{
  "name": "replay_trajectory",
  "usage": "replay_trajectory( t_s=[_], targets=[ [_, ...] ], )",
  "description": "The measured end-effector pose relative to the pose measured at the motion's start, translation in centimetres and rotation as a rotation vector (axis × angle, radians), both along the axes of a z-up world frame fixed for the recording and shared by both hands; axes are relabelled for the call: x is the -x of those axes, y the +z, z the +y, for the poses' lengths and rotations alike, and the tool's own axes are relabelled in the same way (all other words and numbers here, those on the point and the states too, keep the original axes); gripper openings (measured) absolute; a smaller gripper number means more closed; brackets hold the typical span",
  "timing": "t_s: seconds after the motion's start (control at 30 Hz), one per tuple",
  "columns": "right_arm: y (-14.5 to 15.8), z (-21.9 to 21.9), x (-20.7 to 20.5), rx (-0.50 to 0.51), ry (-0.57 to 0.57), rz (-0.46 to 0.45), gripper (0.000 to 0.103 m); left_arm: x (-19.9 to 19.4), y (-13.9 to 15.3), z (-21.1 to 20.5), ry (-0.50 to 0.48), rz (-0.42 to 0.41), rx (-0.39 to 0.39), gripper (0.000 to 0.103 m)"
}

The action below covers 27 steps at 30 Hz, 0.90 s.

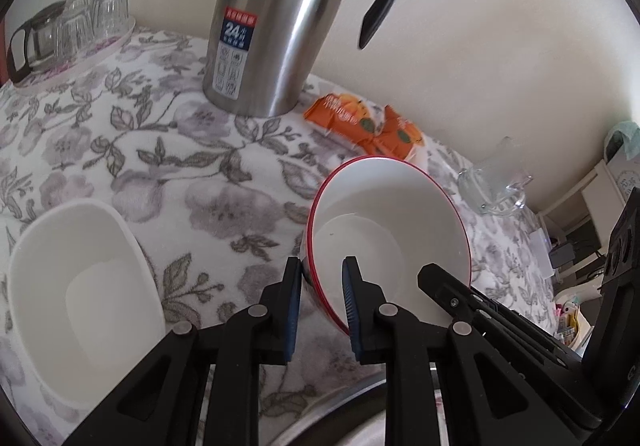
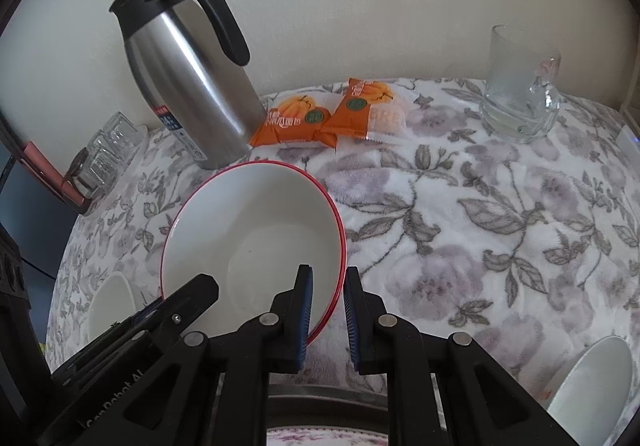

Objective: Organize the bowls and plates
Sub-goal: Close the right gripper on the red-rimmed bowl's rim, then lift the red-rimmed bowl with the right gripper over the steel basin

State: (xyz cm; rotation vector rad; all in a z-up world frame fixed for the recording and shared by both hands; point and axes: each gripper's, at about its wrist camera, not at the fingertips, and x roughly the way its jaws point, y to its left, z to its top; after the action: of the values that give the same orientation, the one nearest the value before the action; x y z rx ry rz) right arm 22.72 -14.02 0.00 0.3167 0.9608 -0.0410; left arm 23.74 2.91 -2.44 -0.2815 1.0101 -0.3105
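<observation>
A white bowl with a red rim (image 1: 384, 214) (image 2: 256, 230) is tilted toward both cameras above the floral tablecloth. My left gripper (image 1: 322, 286) is shut on the bowl's left rim, one pad inside and one outside. My right gripper (image 2: 328, 302) is shut on the opposite rim in the same way. Each view also shows the other gripper's black finger (image 1: 440, 280) (image 2: 196, 288) at the bowl's edge. A white square bowl (image 1: 80, 286) (image 2: 112, 306) sits on the cloth to the left. Another white bowl (image 2: 592, 378) lies at the lower right.
A steel thermos jug (image 1: 280, 26) (image 2: 188, 78) stands near the wall, with orange snack packets (image 1: 360, 122) (image 2: 320, 118) beside it. A glass mug (image 1: 492, 182) (image 2: 520, 94) stands at the right. A tray of upturned glasses (image 1: 72, 30) (image 2: 100, 158) sits far left.
</observation>
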Motion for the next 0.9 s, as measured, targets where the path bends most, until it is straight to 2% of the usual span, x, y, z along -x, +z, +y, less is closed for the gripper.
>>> replay_trajectory(
  t_s=[0.3, 0.57, 0.9],
  targets=[
    [2.7, -0.8, 3.4, -0.003, -0.045, -0.032, 0.017, 2.7, 3.3, -1.4, -0.052, -0.060, -0.047, 0.021],
    [4.4, -2.5, 7.4, -0.058, -0.097, -0.046, 0.017, 5.8, 6.0, -2.2, -0.078, -0.083, -0.018, 0.021],
    [5.9, -2.9, 12.4, -0.065, -0.131, -0.081, 0.017, 10.1, 7.4, -2.9, -0.106, -0.105, -0.037, 0.021]
  ],
)
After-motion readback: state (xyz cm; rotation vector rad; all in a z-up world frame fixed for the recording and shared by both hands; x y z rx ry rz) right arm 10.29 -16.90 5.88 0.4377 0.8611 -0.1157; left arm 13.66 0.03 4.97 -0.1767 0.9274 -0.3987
